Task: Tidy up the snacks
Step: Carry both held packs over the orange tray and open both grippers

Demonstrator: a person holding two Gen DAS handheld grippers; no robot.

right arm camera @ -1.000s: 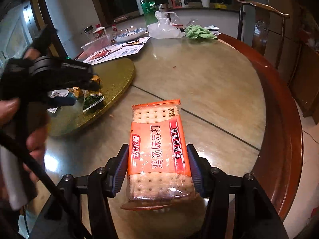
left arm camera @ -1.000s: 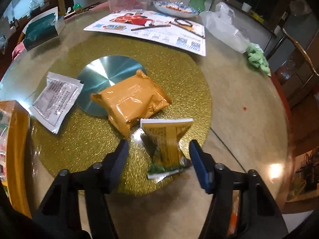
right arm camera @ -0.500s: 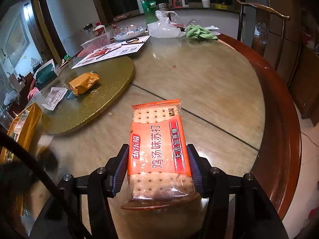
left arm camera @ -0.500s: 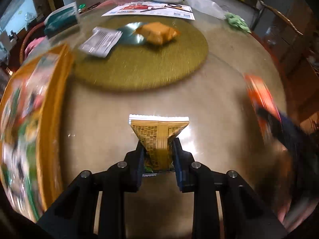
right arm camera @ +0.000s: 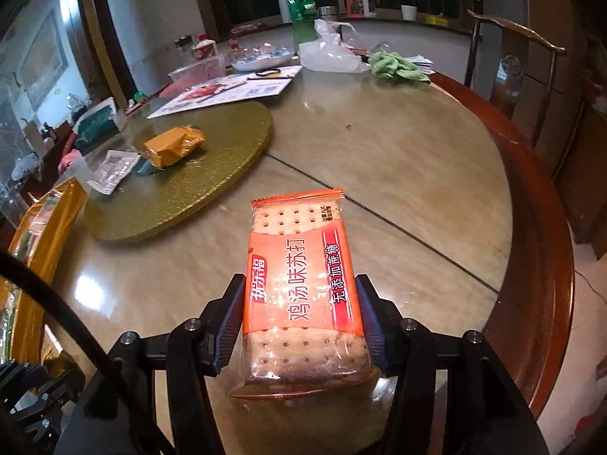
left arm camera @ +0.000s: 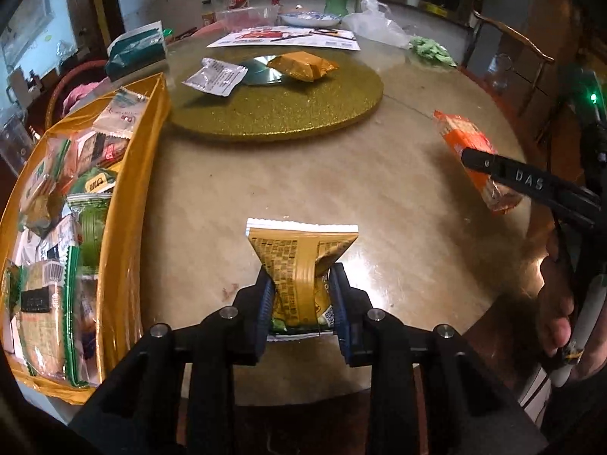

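Yellow snack box (left arm camera: 125, 204) at the left table edge, open top; holds a jumble of wrapped snacks: green packets, a pale sachet with red print at the far end, biscuit packs with green serrated edges nearest the camera; contents overlap, count not readable; same box at the left edge of the right wrist view (right arm camera: 49, 223).

Clear plastic tub (left arm camera: 248, 15) at the far side of the table; contents not readable. Blue-patterned plate (left arm camera: 309, 19) beside it; contents unclear.

Left gripper (left arm camera: 302, 303): jaws clamped on a yellow snack packet (left arm camera: 299, 258), pinched narrow at its waist; long axis runs away from the camera, white crimped end fanned out at the far side, green-printed end nearest the gripper; packet held above bare tabletop, just right of the box.

Right gripper (right arm camera: 299, 318): jaws closed on the long sides of an orange soda cracker pack (right arm camera: 299, 288); long axis points straight ahead along the fingers, printed face up, far crimp towards the table centre; same pack at right in the left wrist view (left arm camera: 474, 159).

Gold glitter turntable (left arm camera: 277, 113) mid-table carries an orange-yellow packet (left arm camera: 301, 66) lying partly on a silver disc (left arm camera: 261, 72), and a silver-white sachet (left arm camera: 216, 76) beside them.
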